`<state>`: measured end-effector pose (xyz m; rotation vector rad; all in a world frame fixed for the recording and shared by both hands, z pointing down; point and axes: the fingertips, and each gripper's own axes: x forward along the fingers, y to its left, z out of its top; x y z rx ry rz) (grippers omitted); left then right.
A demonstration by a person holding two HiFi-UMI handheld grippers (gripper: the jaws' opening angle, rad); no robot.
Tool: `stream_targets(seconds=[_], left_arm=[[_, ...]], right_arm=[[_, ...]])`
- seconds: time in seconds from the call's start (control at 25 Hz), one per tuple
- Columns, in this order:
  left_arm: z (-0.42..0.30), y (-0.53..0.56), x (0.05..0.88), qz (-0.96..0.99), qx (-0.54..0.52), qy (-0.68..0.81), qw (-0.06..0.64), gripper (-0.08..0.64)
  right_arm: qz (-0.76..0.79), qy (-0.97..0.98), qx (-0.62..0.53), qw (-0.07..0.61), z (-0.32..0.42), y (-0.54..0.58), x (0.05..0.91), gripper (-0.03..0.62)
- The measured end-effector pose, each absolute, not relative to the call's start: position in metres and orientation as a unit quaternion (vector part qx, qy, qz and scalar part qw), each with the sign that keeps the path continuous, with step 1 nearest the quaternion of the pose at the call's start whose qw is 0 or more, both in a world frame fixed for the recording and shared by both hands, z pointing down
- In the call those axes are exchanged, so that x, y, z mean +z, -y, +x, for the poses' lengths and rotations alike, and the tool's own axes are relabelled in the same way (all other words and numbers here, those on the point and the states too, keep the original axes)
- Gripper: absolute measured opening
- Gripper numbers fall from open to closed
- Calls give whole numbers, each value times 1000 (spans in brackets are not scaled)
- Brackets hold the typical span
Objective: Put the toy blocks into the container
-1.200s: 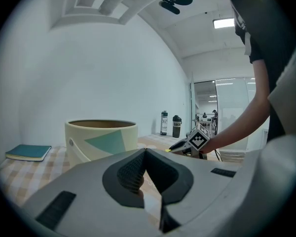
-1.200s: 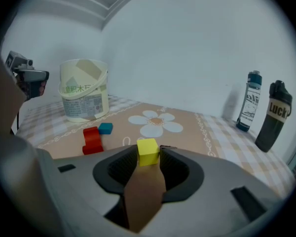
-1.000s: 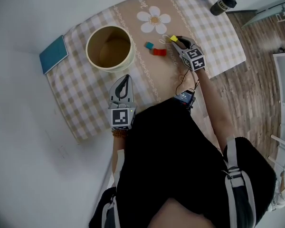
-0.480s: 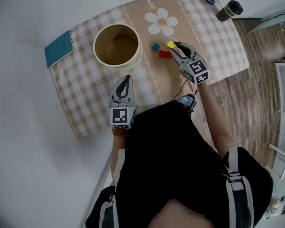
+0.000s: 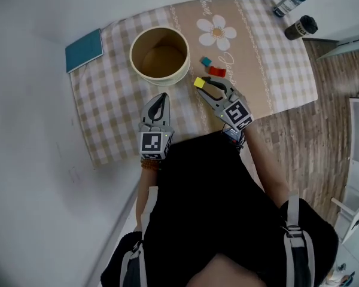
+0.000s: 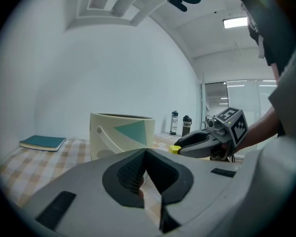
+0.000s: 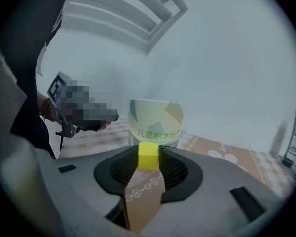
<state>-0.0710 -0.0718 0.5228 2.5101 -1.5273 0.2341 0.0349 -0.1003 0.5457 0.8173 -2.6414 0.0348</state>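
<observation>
**Yellow plastic toy cube [image 5: 199, 83] travelling towards the container**

Nearest the person, the left gripper [image 5: 158, 98] is hovering with its jaws closed together on nothing. Just beyond it, the right gripper [image 5: 203, 85] is pinching the cube between its pads. Over the last second it has been lifting the cube off the checked-cloth worktop [image 5: 107, 103] and carrying it towards the round cream container [image 5: 173, 78], so delivery looks roughly half done. Being cube-shaped, it has no long axis; one flat face is pointing at the container. Farther off, a red block [image 5: 217, 71] and a blue block [image 5: 206, 61] are waiting.
</observation>
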Motion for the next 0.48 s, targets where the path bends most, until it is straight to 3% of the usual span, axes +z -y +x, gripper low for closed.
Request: stream_targets(seconds=[0.28,0.48], left_arm=[[-77,71,525,843,75,523,103,-9],[-81,70,525,841,73,527,102,-9]], right_arm=[[262,946,5,193,16,85,547,138],[265,950,-18,162,13,88,509,138]])
